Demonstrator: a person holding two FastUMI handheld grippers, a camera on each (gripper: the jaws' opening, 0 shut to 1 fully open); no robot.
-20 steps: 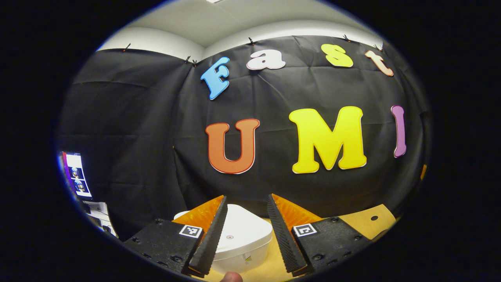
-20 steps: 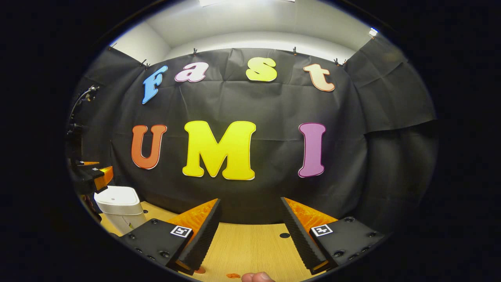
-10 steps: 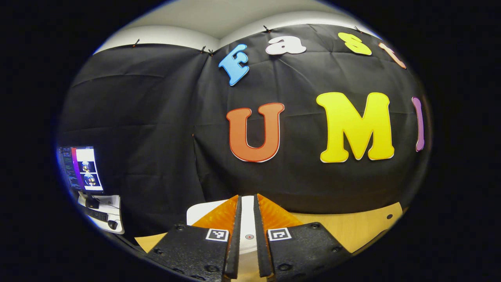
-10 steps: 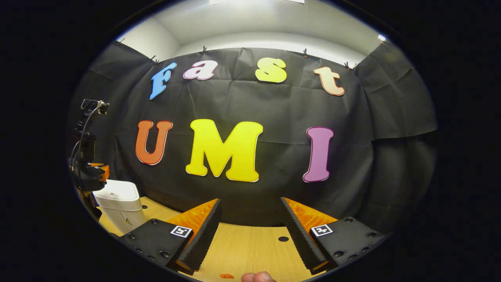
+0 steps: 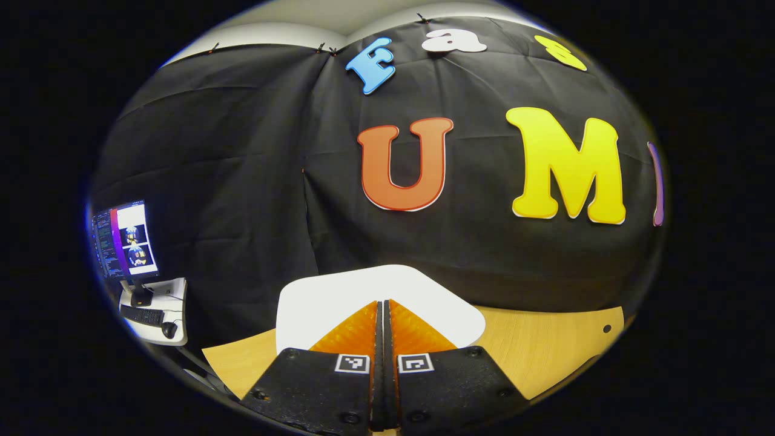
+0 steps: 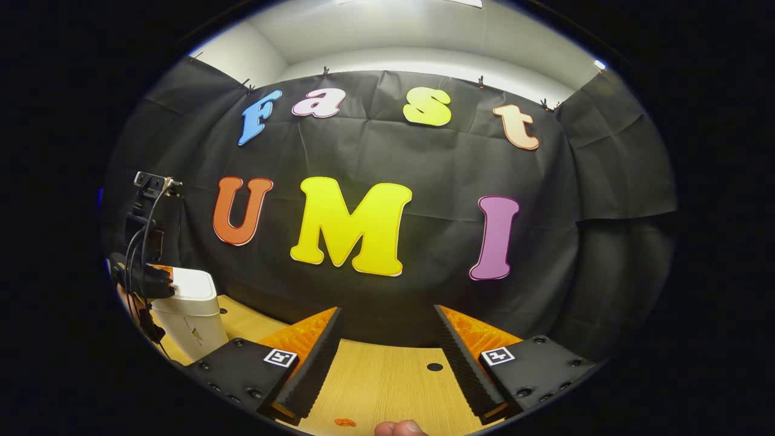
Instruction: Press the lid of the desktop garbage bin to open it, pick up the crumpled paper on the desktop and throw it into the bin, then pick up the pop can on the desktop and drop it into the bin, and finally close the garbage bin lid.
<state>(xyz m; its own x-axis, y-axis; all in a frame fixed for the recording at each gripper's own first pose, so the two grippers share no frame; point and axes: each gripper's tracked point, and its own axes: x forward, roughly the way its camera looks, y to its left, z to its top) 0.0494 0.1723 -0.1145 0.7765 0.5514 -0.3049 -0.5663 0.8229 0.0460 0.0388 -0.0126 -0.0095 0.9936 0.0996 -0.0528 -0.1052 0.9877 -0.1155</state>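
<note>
Left gripper view, left gripper (image 5: 382, 309) jaws closed over one white plastic bin lid (image 5: 339, 297), one wooden table (image 5: 545, 351), right gripper (image 6: 387, 348) jaws open.

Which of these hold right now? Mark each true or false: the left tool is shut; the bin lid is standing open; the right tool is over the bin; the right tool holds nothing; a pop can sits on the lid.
1. The left tool is shut. True: its fingers meet, over the garbage bin lid.
2. The lid is standing open. False: in the right gripper view the lid lies flat on the garbage bin.
3. The right tool is over the bin. False: it hovers over bare desktop, with the bin off to one side.
4. The right tool holds nothing. True: open, only desktop between the fingers.
5. A pop can sits on the lid. False: the lid is bare.
</note>
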